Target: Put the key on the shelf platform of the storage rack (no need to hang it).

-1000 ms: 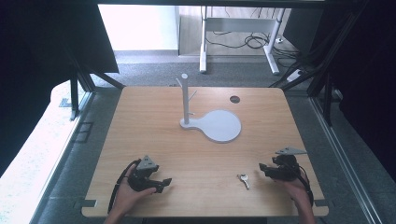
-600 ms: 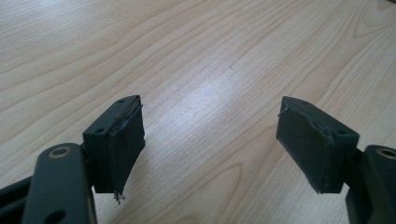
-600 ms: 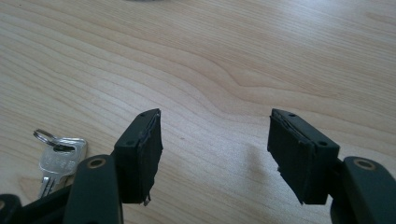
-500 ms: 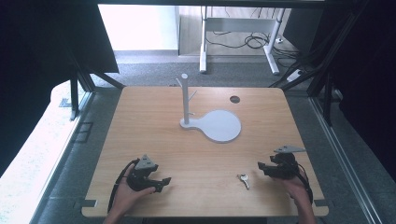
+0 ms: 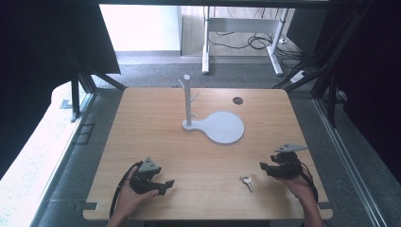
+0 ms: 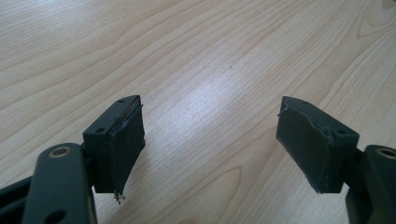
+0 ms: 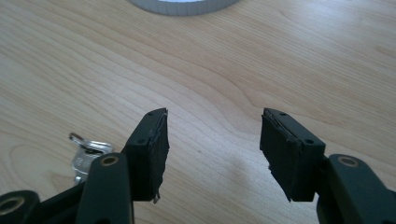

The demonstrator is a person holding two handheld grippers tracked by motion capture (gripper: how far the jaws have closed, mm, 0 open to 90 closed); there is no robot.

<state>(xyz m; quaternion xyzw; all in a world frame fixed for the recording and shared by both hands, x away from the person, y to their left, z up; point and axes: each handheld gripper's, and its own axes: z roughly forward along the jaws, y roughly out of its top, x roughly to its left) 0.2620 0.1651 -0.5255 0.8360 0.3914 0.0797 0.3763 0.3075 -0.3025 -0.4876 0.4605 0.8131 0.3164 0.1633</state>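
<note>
Wooden worktop (image 5: 156, 123): pale grain, with a round cable hole (image 5: 238, 100) near the far edge.
Key (image 5: 247, 182): small and silvery, flat on the worktop near the front edge, just left of the right gripper (image 5: 263, 166); in the right gripper view (image 7: 88, 156) it sits off to the side, beyond one finger (image 7: 150, 149) and not between the two.
Right gripper: its fingers have just been closing a little yet are well spread, with bare wood between them; I judge it is lining up on the key.
Left gripper (image 5: 168, 184): low near the front left; its fingers (image 6: 122, 140) are spread wide over bare wood, holding nothing, seemingly parked out of the way.
Stand (image 5: 187, 99): white post with side pegs on a round flat base (image 5: 224, 126), mid-worktop, well apart from the key; likely where a key would hang.
Writing: no brand, label or lettering that I can read.
</note>
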